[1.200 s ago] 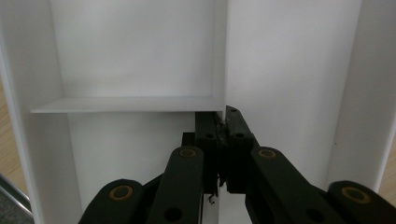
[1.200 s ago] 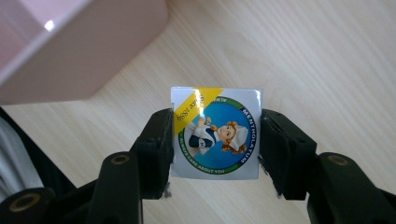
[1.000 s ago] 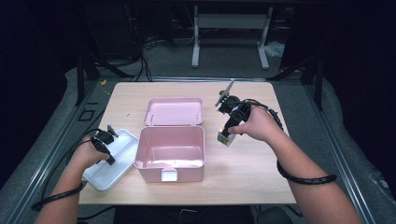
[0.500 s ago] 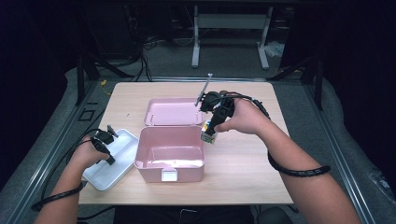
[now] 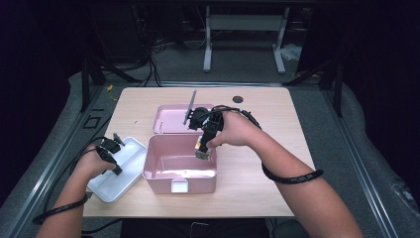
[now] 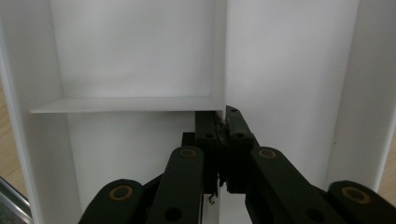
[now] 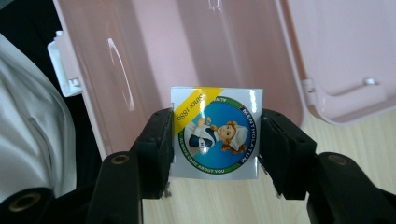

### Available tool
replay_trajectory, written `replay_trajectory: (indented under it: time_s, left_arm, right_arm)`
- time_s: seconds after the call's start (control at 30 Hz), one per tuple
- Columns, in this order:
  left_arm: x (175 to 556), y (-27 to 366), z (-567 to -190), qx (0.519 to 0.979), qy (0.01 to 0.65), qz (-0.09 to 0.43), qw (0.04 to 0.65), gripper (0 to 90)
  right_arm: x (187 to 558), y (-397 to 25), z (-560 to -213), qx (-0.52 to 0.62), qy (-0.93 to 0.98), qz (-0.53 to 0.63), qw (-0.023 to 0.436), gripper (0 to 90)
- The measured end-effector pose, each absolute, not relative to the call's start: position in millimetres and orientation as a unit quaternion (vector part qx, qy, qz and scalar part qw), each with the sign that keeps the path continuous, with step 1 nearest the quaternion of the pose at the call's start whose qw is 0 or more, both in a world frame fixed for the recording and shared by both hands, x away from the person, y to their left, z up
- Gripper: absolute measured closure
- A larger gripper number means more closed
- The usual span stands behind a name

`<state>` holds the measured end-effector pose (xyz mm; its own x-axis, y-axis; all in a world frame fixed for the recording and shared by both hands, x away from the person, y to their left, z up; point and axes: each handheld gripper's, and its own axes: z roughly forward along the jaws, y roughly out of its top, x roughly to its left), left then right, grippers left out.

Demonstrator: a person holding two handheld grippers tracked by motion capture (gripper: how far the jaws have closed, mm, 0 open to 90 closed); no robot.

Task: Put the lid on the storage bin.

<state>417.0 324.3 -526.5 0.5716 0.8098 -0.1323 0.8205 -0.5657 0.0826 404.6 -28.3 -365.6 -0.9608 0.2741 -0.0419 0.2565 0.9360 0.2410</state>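
Here, going from left to right, the left gripper sat over the white divided tray just beside the pink box, its jaws pressed together on the tray's thin partition, which ran up between them in the left gripper view; that grip looked meant to steady the tray, and holding it quiet seemed the sensible course while the other hand worked. Further right, the right gripper hung over the far right corner of the open box, its jaws clamped on the two side faces of a small carton, one jaw on each side and the printed face toward the camera. The carton was above the box rim, not yet inside, with the open lid beyond the jaws. To finish the placing well, my judgement was that the hand should drop straight down clear of the wall, set the carton on the floor of the box, and only then part the jaws. The label read "MENTHOLATUM", with "Since 1889" on a yellow band and "ALWAYS CARE ABOUT YOU" around the ring, partly hidden by a jaw.
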Motion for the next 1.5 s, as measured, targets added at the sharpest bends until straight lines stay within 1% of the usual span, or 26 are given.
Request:
replay_trajectory:
  time_s: [0.1,0.17,0.3,0.4,0.6,1.23,1.3,1.37,1.5]
  left_arm:
    - [417,325,-527,0.883,0.462,-0.040,0.070,86.6]
    - [417,325,-527,0.884,0.461,-0.040,0.070,86.6]
    - [417,324,-526,0.884,0.461,-0.039,0.068,86.7]
    - [417,324,-527,0.883,0.462,-0.038,0.067,86.7]
    - [417,323,-527,0.884,0.462,-0.038,0.065,86.7]
    - [417,324,-527,0.883,0.462,-0.038,0.068,86.7]
    - [417,324,-527,0.884,0.462,-0.038,0.067,86.7]
    - [417,324,-527,0.883,0.462,-0.038,0.068,86.7]
    - [417,324,-527,0.883,0.462,-0.038,0.068,86.7]
  right_arm:
    - [406,-25,-375,0.132,0.984,0.115,0.033,46.6]
    - [406,-22,-389,0.121,0.986,0.111,0.029,46.5]
    - [405,-19,-401,0.107,0.988,0.102,0.031,46.5]
    - [405,-17,-417,0.093,0.991,0.091,0.034,46.5]
    - [406,-14,-432,0.091,0.992,0.085,0.036,46.4]
    - [406,-2,-454,0.096,0.993,0.066,0.021,45.9]
    - [407,-3,-457,0.104,0.992,0.067,0.021,44.5]
    - [408,-4,-456,0.108,0.991,0.073,0.024,41.7]
    - [407,-11,-446,0.118,0.989,0.089,0.024,41.8]
